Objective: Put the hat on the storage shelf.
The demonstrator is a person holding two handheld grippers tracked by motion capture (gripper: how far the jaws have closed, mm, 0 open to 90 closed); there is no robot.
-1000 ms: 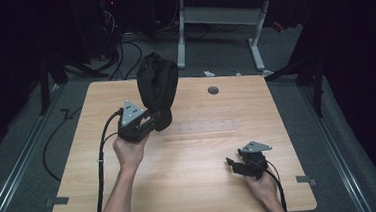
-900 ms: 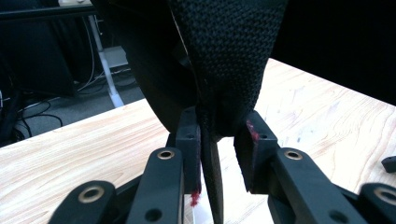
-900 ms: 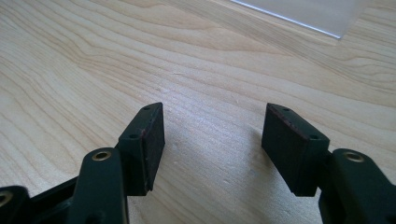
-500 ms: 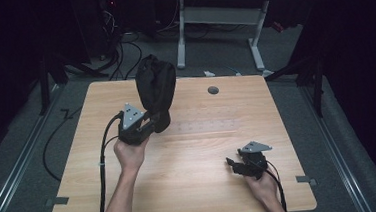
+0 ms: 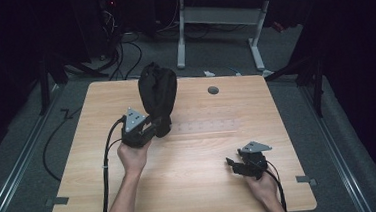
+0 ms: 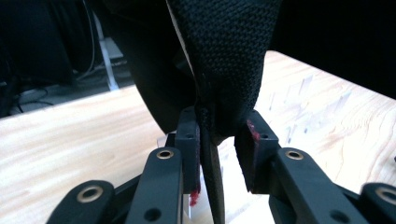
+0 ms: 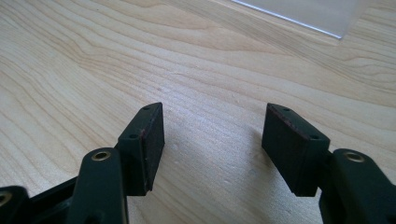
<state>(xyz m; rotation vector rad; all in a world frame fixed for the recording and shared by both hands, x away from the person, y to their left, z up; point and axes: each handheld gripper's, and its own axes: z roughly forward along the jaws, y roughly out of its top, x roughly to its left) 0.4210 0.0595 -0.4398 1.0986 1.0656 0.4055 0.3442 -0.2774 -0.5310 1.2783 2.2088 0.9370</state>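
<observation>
A black fabric bag stands up over the back left of the wooden table, bulging at the top. My left gripper is shut on its lower edge. In the left gripper view the woven cloth hangs down between the jaws of this gripper, pinched at a seam. My right gripper lies low over the front right of the table, open. Between its two pads there is only bare wood.
A clear plastic strip lies flat on the middle of the table, and its edge is ahead of the right gripper. A grey grommet sits near the back edge. Cables and a desk frame stand on the floor beyond.
</observation>
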